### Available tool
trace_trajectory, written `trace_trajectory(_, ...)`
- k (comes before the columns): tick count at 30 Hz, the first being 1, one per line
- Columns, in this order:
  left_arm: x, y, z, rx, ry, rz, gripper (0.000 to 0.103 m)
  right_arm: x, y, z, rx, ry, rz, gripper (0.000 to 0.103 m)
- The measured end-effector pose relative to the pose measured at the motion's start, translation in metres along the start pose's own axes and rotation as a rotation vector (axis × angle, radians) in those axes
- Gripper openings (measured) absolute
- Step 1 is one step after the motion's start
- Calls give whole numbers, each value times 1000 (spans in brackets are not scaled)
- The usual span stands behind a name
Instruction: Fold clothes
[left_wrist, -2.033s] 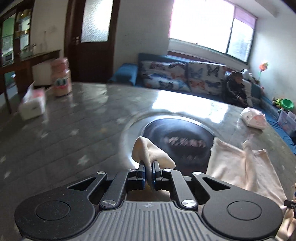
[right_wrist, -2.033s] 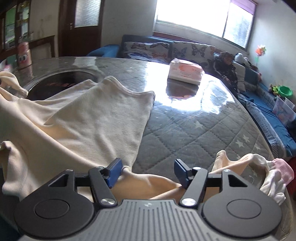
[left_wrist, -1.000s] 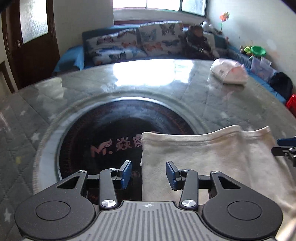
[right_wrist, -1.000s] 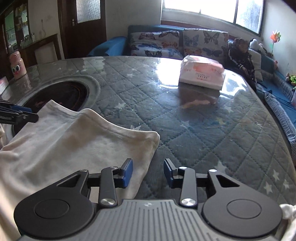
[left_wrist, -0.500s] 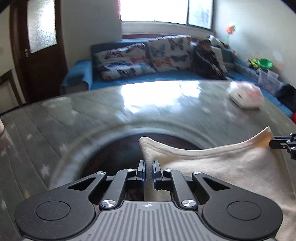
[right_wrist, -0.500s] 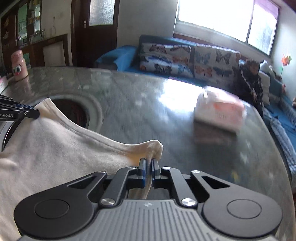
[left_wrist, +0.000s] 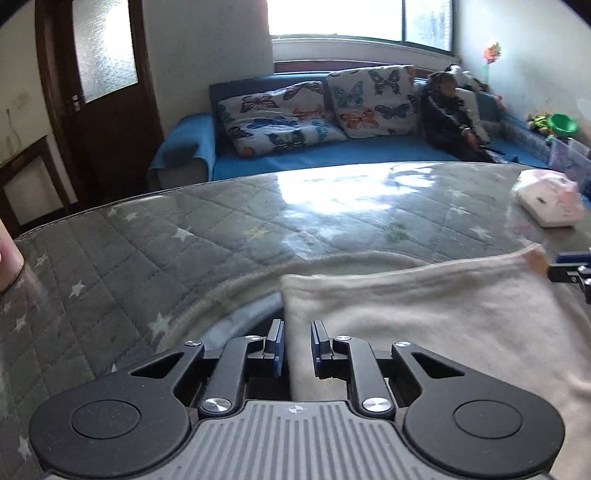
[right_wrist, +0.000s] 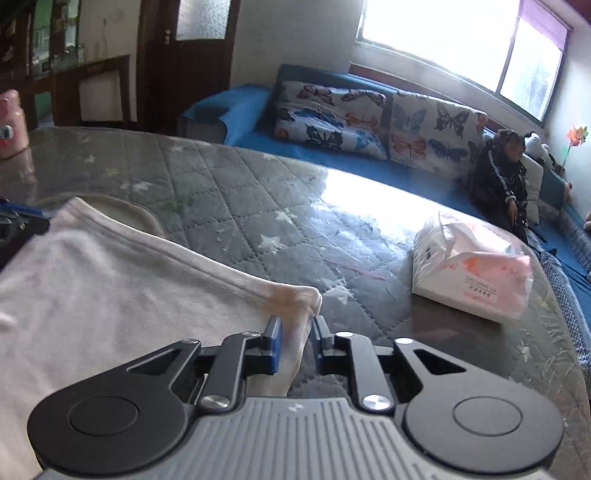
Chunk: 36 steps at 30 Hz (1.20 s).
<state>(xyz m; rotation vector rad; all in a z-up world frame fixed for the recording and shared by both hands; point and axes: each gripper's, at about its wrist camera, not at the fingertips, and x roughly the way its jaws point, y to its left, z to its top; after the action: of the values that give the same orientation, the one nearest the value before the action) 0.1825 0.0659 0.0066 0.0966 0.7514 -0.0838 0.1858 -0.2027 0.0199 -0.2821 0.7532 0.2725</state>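
With the cream garment (left_wrist: 424, 325) spread on the table (left_wrist: 221, 236), its two far corners lying between the just-loosened, narrowly parted jaws of the left gripper (left_wrist: 294, 345) and right gripper (right_wrist: 295, 343), release both evenly and withdraw without dragging the hem

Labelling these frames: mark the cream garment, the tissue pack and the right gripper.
cream garment (right_wrist: 110, 295): right wrist view, on its flat upper panel.
tissue pack (right_wrist: 476, 269): right wrist view, on its pink-printed front face.
right gripper (right_wrist: 297, 339): right wrist view, midway between its fingertips.
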Motion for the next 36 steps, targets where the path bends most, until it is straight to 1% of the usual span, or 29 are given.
trace_trajectory(2, -18, -9, -8, 32, -13, -30, 17, -20, 6, -4, -29, -10, 29, 22)
trace_trajectory(3, -27, -15, -14, 49, -16, -56, 17, -30, 11, -7, -48, -17, 46, 25)
trace_trajectory(6, -57, -38, -35, 114, -29, -140, 18, -65, 37, -24, -135, -45, 115, 30)
trace_trajectory(8, -76, -53, -54, 160, -36, -197, 18, -85, 57, -40, -198, -58, 173, 30)
trace_trajectory(10, -90, -62, -69, 185, -34, -237, 18, -105, 77, -56, -261, -68, 229, 32)
trace_trajectory(12, -103, -69, -84, 206, -48, -267, 18, -119, 94, -71, -309, -69, 261, 32)
trace_trajectory(15, -124, -75, -103, 234, -89, -294, 18, -135, 112, -90, -338, -81, 295, 32)
trace_trajectory(17, -133, -77, -113, 244, -93, -329, 18, -144, 121, -101, -351, -98, 299, 32)
trace_trajectory(19, -135, -80, -123, 262, -85, -353, 18, -148, 128, -112, -349, -89, 302, 32)
trace_trajectory(22, -136, -86, -141, 285, -56, -372, 18, -153, 137, -127, -343, -92, 285, 31)
trace_trajectory(24, -139, -85, -147, 299, -62, -373, 18, -162, 139, -134, -349, -116, 278, 32)
trace_trajectory(26, -144, -82, -146, 303, -68, -373, 18, -176, 132, -141, -324, -115, 296, 32)
trace_trajectory(29, -150, -77, -139, 295, -82, -369, 22, -190, 110, -145, -236, -111, 272, 32)
trace_trajectory(32, -157, -78, -129, 276, -120, -377, 28, -201, 75, -152, -93, -99, 199, 32)
trace_trajectory(34, -159, -83, -125, 272, -137, -400, 31, -207, 48, -158, -9, -88, 115, 32)
trace_trajectory(36, -159, -93, -123, 278, -139, -433, 33, -212, 23, -166, 32, -83, 14, 32)
